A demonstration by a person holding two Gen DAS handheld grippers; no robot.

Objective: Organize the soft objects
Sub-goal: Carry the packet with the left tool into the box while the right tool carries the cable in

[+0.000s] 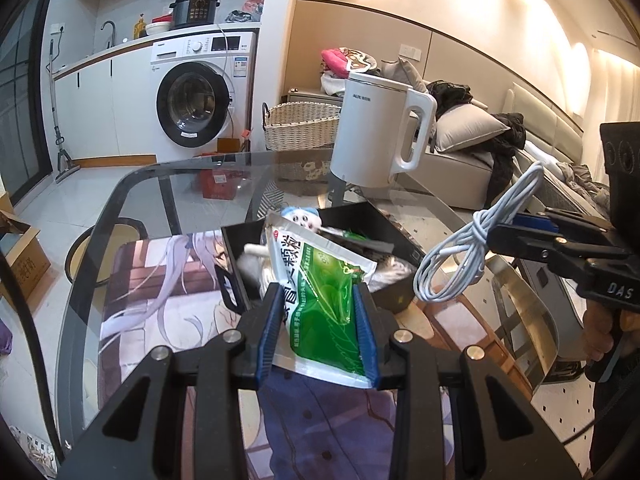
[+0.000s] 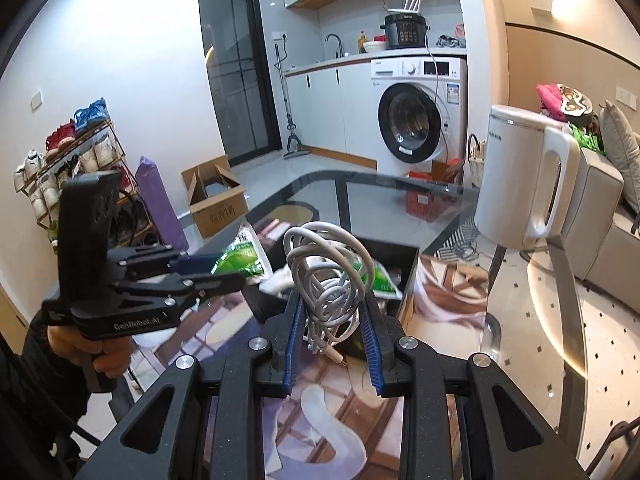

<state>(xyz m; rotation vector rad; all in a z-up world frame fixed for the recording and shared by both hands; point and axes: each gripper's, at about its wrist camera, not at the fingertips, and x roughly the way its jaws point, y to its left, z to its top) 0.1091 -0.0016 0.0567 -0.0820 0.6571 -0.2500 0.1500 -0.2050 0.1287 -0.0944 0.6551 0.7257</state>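
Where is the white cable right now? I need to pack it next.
The white cable is a coiled bundle clamped in the right gripper, held above the black box; the left wrist view shows it right of the green packet.

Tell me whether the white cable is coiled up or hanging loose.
Coiled. The white cable is wound into a bundle with wraps around its middle, clamped in the right gripper; one plug end dangles below.

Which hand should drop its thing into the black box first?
Probably the left. Its green packet already hangs over the black box, while the right gripper holds the white cable off to the box's side.
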